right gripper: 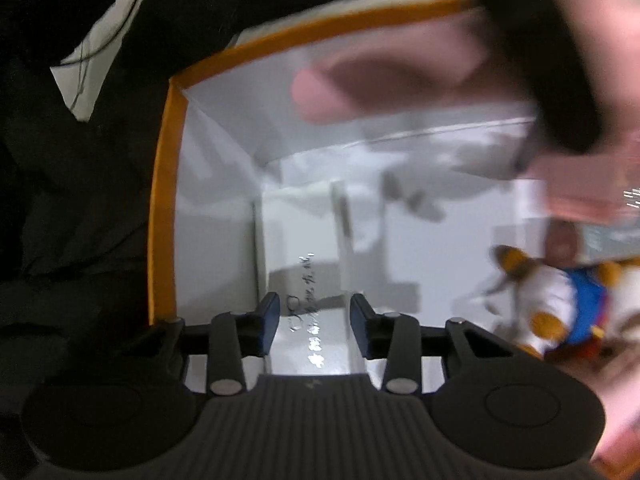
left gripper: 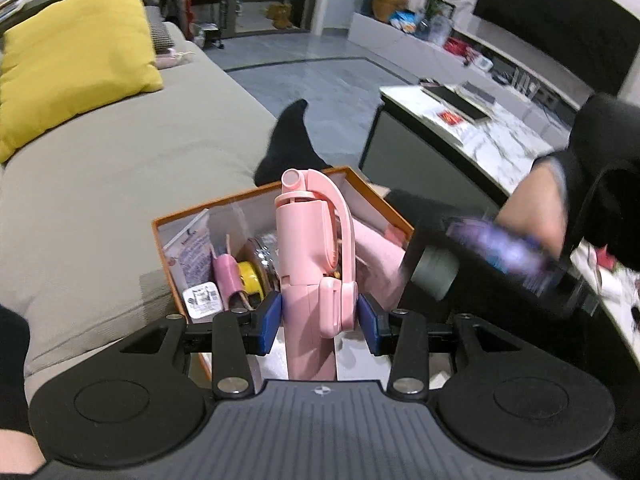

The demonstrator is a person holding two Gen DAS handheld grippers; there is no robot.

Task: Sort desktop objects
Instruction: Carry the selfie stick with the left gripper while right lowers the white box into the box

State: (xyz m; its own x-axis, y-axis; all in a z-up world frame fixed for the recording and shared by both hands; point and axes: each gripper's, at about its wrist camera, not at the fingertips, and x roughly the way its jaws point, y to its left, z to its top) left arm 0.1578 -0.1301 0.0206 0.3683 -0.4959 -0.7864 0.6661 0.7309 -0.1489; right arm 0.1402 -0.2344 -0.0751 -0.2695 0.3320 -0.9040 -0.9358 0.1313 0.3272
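Observation:
In the left wrist view my left gripper (left gripper: 320, 316) is shut on a pink folding handheld device (left gripper: 308, 248), its blue pads pressing both sides. The device stands upright over an orange-rimmed box (left gripper: 224, 204) with white inside. My right gripper (right gripper: 314, 316) hangs inside the same box (right gripper: 164, 200), jaws apart. A clear-white flat pack with silver writing (right gripper: 308, 280) lies on the box floor between and below its fingers, and the pads do not press on it. The pink device (right gripper: 340, 88) shows blurred at the top of the right wrist view.
The box holds a pink roll (left gripper: 228, 276), yellow tape (left gripper: 250, 278), a small lidded tub (left gripper: 202, 298), a paper packet (left gripper: 188, 248) and a pink cloth (left gripper: 376, 256). A plush toy (right gripper: 552, 300) lies at its right. A grey sofa (left gripper: 120, 152) is left, a marble table (left gripper: 480, 128) right.

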